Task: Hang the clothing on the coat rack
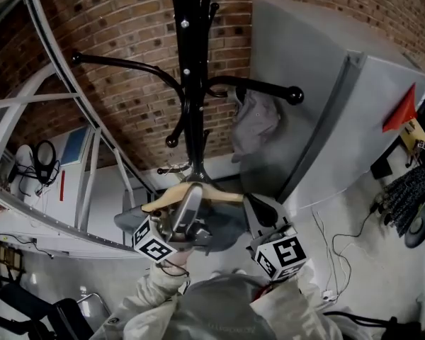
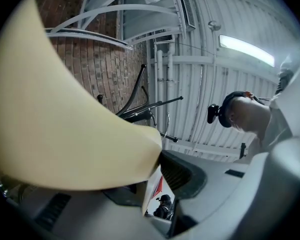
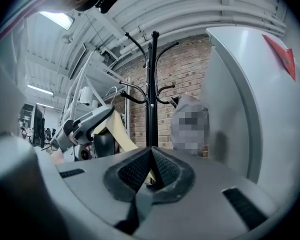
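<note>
A black coat rack (image 1: 191, 83) rises in front of a brick wall; its pole (image 3: 151, 99) also stands mid-frame in the right gripper view. Just below its lowest hooks I hold a pale wooden hanger (image 1: 198, 190) that carries grey clothing (image 1: 227, 225). My left gripper (image 1: 188, 214) is shut on the hanger near its middle; the hanger's arm (image 2: 65, 109) fills the left gripper view between the jaws (image 2: 157, 159). My right gripper (image 1: 258, 211) sits at the hanger's right end, its pads (image 3: 151, 156) closed on a strip of the grey cloth.
A grey cloth bundle (image 1: 258, 122) hangs from the rack's right arm (image 1: 269, 87). A tall grey cabinet (image 1: 326, 105) stands close on the right, with a red flag (image 1: 404, 112) on it. White metal framing (image 1: 28, 119) runs along the left. Cables (image 1: 326, 246) lie on the floor.
</note>
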`<move>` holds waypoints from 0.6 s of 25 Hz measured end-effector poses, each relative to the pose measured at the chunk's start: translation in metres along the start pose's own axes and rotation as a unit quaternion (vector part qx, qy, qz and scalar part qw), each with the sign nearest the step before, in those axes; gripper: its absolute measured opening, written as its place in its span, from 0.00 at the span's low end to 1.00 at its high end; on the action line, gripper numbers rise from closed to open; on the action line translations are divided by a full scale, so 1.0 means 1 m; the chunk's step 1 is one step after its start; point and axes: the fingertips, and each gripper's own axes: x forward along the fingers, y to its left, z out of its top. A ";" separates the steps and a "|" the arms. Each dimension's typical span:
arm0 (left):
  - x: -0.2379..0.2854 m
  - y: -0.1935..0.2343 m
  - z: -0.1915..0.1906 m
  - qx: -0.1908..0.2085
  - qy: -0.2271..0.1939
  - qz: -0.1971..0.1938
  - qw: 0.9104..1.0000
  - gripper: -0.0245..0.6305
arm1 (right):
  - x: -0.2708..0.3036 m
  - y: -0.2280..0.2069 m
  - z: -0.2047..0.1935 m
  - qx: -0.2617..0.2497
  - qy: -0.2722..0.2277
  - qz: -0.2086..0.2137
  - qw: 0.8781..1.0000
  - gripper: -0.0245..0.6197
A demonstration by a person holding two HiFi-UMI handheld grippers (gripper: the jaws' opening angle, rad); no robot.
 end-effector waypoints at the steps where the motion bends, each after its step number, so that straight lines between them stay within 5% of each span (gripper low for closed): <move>1: 0.003 0.001 0.003 0.003 -0.001 0.000 1.000 0.20 | 0.002 0.000 0.002 -0.001 -0.002 0.002 1.000 0.08; 15: 0.029 0.028 0.037 0.038 -0.015 -0.002 0.999 0.20 | 0.041 -0.007 0.033 -0.025 -0.044 0.018 0.999 0.08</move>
